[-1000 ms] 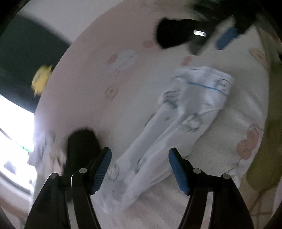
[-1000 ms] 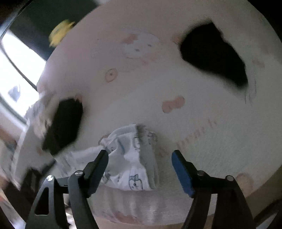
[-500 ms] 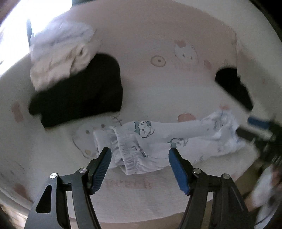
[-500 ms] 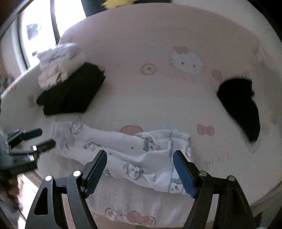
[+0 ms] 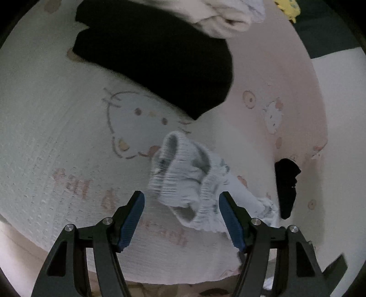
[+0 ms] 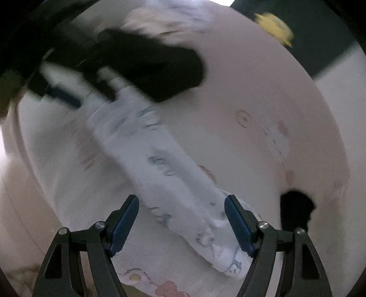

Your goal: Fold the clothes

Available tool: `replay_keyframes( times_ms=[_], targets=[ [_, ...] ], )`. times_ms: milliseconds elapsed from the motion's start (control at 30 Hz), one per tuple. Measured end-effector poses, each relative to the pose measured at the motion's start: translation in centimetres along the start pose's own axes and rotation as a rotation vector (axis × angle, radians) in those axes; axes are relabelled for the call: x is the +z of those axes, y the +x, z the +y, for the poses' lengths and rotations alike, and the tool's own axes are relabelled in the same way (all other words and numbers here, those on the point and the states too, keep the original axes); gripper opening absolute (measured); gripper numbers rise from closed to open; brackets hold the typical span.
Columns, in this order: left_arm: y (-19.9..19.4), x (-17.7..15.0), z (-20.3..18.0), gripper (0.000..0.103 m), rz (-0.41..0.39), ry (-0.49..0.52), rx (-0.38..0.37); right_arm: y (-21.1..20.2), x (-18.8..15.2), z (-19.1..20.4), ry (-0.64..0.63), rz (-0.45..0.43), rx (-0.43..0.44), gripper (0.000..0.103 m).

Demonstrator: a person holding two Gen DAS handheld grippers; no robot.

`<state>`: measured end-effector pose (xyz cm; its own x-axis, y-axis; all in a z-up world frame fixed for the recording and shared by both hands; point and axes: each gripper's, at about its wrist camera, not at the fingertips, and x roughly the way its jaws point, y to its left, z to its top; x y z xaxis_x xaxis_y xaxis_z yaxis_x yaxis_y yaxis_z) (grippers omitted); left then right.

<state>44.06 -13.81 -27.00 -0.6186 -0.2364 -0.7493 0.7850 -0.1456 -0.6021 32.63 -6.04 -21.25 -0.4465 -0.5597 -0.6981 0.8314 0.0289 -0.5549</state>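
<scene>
White printed pants lie stretched out on the pink cartoon bedcover. Their ribbed waistband end sits just ahead of my left gripper, which is open, and some cloth reaches between its blue pads without being pinched. In the right wrist view the pants run diagonally from upper left to lower right. My right gripper is open over the leg-cuff end. The left gripper shows blurred at the far end of the pants.
A large black garment lies beyond the pants, with a pile of light clothes behind it. A small black piece lies to the right, also the small black piece. A yellow object sits at the bed's far edge.
Both views have swung and rolled strongly. The left gripper has come to the waistband end and the right to the cuff end of the pants. Both stay equally wide.
</scene>
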Motion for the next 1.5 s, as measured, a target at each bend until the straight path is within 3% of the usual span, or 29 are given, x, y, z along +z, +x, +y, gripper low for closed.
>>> replay_keyframes(
  times_ms=[167, 433, 467, 533, 667, 1067, 1100, 1167, 1233, 1433, 1467, 1500],
  targets=[
    [0.5, 0.4, 0.5, 0.065, -0.032, 0.005, 0.002, 0.5, 0.8, 3.2, -0.114, -0.025, -0.005, 0.077],
    [2.3, 1.3, 1.3, 0.065, -0.012, 0.035, -0.078, 1.6, 2.6, 4.2, -0.119, -0.062, 0.053, 0.077],
    [2.1, 1.3, 1.5, 0.063, -0.017, 0.033, -0.092, 2.0, 2.7, 4.3, -0.120, -0.055, 0.051, 0.077],
    [2.0, 1.3, 1.9, 0.047, -0.023, 0.031, -0.122, 2.7, 2.8, 4.6, -0.127, -0.046, 0.041, 0.077],
    [2.2, 1.5, 2.7, 0.032, -0.010, 0.015, -0.177, 3.4, 3.5, 4.8, -0.138, -0.056, 0.029, 0.077],
    [2.0, 3.1, 1.9, 0.030, 0.023, 0.027, -0.316, 4.9, 7.2, 6.1, -0.164, -0.125, 0.029, 0.076],
    [2.1, 3.3, 1.7, 0.030, 0.030, 0.027, -0.329, 5.0, 7.4, 5.9, -0.150, -0.127, 0.040, 0.075],
    [2.2, 3.5, 1.5, 0.030, 0.038, 0.025, -0.342, 5.5, 7.6, 5.5, -0.106, -0.117, 0.067, 0.054],
    [2.2, 3.7, 1.5, 0.030, 0.036, 0.026, -0.339, 6.0, 7.7, 5.0, -0.053, -0.105, 0.094, 0.024],
    [0.5, 4.7, 1.5, 0.031, -0.001, -0.059, -0.386, 5.8, 7.5, 0.9, 0.223, -0.115, 0.238, 0.016],
    [-0.1, 4.9, 1.5, 0.035, -0.020, -0.082, -0.405, 5.7, 7.4, -0.1, 0.281, -0.116, 0.270, 0.016],
    [-0.6, 5.1, 1.5, 0.053, -0.038, -0.105, -0.425, 5.5, 7.3, -1.0, 0.340, -0.117, 0.301, 0.016]
  ],
)
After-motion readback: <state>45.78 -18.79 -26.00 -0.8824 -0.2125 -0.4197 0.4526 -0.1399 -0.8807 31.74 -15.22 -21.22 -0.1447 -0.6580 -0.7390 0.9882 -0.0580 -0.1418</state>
